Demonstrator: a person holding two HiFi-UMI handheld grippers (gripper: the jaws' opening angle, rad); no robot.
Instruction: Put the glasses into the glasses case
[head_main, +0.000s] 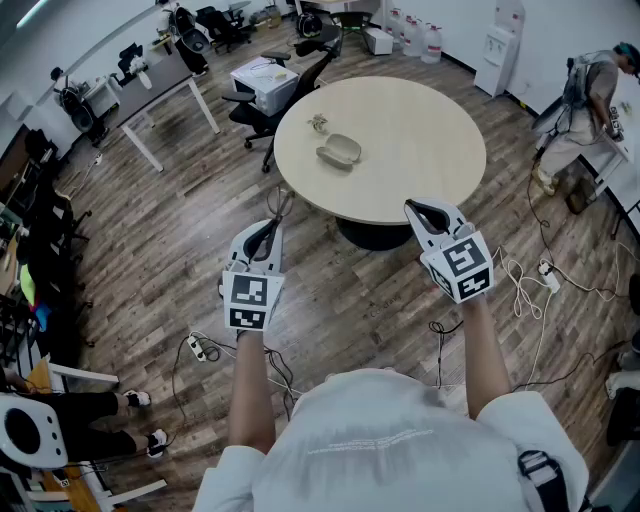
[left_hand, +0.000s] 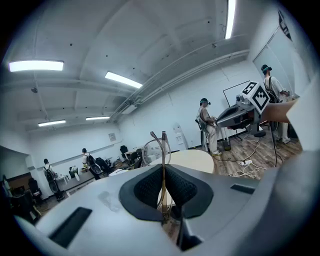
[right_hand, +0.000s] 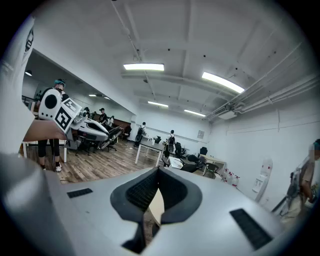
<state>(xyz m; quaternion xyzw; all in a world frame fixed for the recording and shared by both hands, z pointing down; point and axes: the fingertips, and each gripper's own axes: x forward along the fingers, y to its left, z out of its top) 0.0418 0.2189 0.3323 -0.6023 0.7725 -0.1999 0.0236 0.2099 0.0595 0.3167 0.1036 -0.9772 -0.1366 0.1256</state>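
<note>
A pale oval glasses case (head_main: 339, 152) lies on the round beige table (head_main: 420, 140), left of its middle, and looks closed. My left gripper (head_main: 272, 228) is off the table's near-left edge, shut on clear-framed glasses (left_hand: 156, 149). Their thin frame (head_main: 281, 203) sticks up past the fingertips, with one lens and a temple showing in the left gripper view. My right gripper (head_main: 410, 207) hovers over the table's near edge, shut with nothing in it. In the right gripper view its pads (right_hand: 172, 187) meet at the tip.
A small greenish object (head_main: 318, 123) lies on the table beyond the case. Office chairs (head_main: 285, 95) and a white box (head_main: 264, 82) stand behind the table. Cables and a power strip (head_main: 200, 347) lie on the wood floor. A person (head_main: 588, 100) stands at the far right.
</note>
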